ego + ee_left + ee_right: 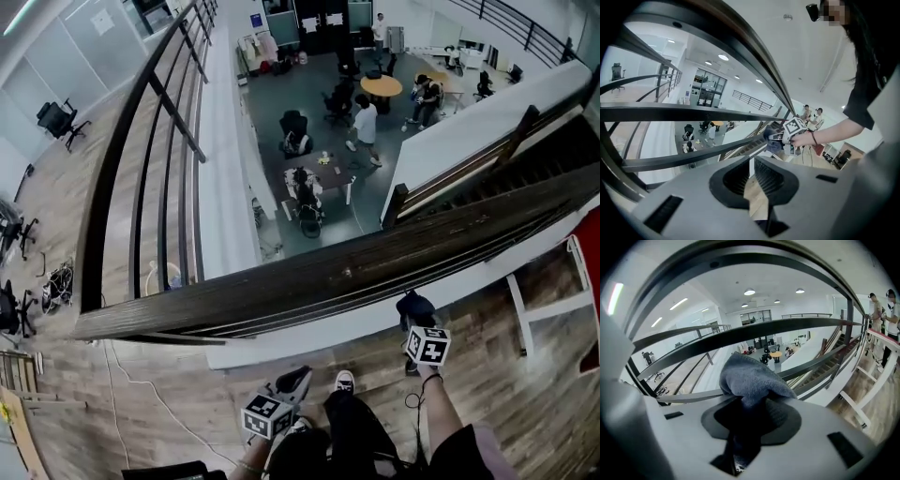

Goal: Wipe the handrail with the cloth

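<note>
Grey-blue terry cloth (750, 378) clamped tight in right gripper (751, 409) jaws, just beside near edge of dark wooden handrail (356, 262). Left gripper (751, 174) jaws slightly apart, empty.

The right gripper (750, 414) has its jaws closed on a grey-blue cloth (750, 378), which bunches up in a soft hump above them. The dark handrail (740, 256) arcs high over the cloth, with thinner bars (754, 333) crossing just behind it. Far beyond the cloth sits a round table (776, 354). Two people (886, 310) stand well to its right.
</note>
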The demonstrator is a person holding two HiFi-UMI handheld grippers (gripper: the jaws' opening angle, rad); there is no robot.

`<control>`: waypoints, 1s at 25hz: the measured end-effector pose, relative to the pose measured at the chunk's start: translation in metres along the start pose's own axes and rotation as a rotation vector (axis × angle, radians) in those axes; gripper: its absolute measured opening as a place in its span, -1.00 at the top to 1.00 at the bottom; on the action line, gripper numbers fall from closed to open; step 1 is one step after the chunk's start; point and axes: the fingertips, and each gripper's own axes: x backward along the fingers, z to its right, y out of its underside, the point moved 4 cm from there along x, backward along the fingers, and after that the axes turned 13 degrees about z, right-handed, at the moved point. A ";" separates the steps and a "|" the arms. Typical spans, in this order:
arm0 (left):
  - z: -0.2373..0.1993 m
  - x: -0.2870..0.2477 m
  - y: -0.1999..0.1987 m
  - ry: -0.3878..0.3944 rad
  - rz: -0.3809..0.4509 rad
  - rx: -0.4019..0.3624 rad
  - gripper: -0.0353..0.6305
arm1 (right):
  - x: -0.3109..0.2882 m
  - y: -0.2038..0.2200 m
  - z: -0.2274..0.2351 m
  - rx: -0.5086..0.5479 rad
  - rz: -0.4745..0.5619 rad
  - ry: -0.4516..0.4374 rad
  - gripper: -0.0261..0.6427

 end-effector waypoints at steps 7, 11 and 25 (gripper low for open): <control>0.007 0.095 0.017 -0.038 0.071 -0.016 0.80 | 0.097 0.020 -0.090 0.001 0.038 -0.109 0.61; 0.007 0.161 0.024 -0.045 0.085 -0.042 0.80 | 0.147 0.021 -0.166 -0.004 0.065 -0.190 0.61; 0.011 0.320 0.032 -0.135 0.298 -0.031 0.80 | 0.294 0.069 -0.335 -0.144 0.066 -0.393 0.61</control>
